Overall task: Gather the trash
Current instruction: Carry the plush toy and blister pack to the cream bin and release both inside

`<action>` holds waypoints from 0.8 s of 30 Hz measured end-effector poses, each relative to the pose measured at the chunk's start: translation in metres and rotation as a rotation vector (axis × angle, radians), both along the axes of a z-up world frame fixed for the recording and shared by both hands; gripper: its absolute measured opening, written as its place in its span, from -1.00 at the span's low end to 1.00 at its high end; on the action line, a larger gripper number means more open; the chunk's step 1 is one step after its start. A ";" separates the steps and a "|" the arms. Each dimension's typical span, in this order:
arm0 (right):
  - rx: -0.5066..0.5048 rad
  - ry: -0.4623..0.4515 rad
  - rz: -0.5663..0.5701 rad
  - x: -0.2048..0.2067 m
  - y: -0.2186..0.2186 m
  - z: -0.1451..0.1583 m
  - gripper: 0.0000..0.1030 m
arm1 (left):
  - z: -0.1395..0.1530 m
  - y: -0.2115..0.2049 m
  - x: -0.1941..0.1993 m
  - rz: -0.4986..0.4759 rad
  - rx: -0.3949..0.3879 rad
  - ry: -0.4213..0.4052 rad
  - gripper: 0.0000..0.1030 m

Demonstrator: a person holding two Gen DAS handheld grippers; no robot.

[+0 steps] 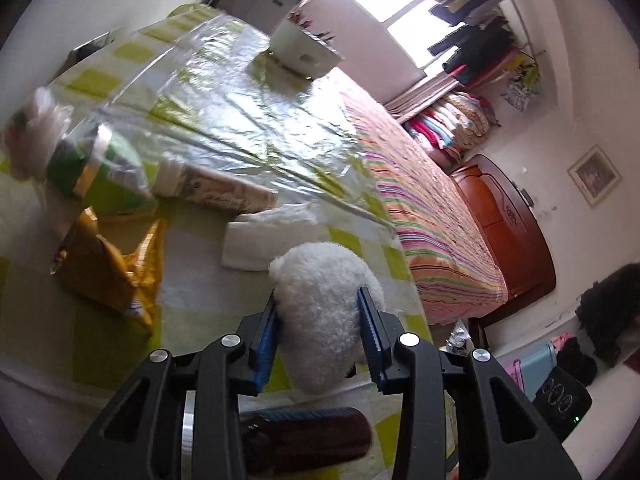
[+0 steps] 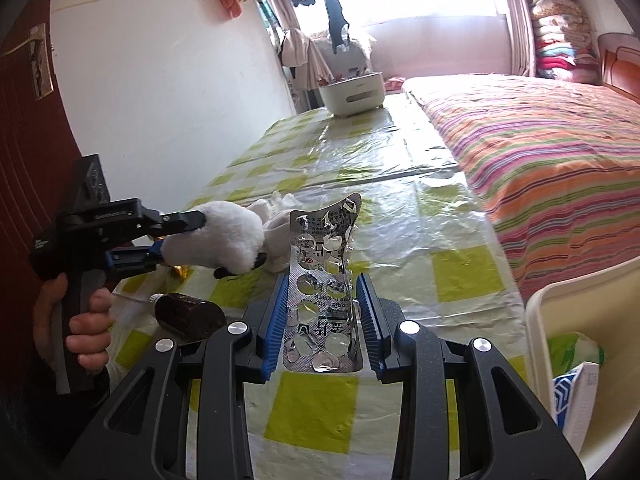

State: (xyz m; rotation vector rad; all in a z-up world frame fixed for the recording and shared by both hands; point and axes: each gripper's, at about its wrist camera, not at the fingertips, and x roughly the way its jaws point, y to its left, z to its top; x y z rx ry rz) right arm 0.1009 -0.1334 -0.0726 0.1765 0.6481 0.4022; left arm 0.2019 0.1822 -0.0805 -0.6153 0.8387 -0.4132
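Note:
My left gripper (image 1: 319, 295) is shut on a white fluffy plush item (image 1: 316, 264), which bulges out between the blue pads above the checked tablecloth (image 1: 192, 320). From the right wrist view the same left gripper (image 2: 180, 236) is held by a hand at the left, with the plush item (image 2: 224, 236) lifted off the table. My right gripper (image 2: 323, 280) is shut on an empty silver blister pack (image 2: 324, 236), which stands upright between its pads, its top edge curled.
A brown bottle (image 2: 188, 316) lies on the table under the left gripper. A yellow wrapper (image 1: 112, 268), a green packet (image 1: 100, 168) and white tissue (image 1: 264, 240) lie further along. A cream bin (image 2: 560, 308) holding boxes stands at the right. A striped bed (image 2: 540, 152) borders the table.

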 end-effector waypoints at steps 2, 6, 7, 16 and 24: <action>0.000 -0.005 -0.017 -0.001 -0.007 0.000 -0.35 | 0.003 -0.007 -0.002 -0.014 -0.003 -0.011 -0.30; 0.001 -0.015 -0.061 -0.006 -0.020 0.002 -0.35 | 0.009 -0.025 -0.004 -0.045 0.027 -0.041 -0.30; 0.002 -0.017 -0.074 -0.007 -0.025 0.002 -0.35 | 0.010 -0.029 -0.005 -0.057 0.032 -0.045 -0.30; 0.032 -0.047 -0.232 -0.016 -0.081 0.007 -0.35 | 0.023 -0.075 -0.016 -0.153 0.064 -0.105 -0.30; 0.048 -0.071 -0.386 -0.029 -0.131 0.006 -0.34 | 0.028 -0.112 -0.026 -0.214 0.079 -0.134 -0.30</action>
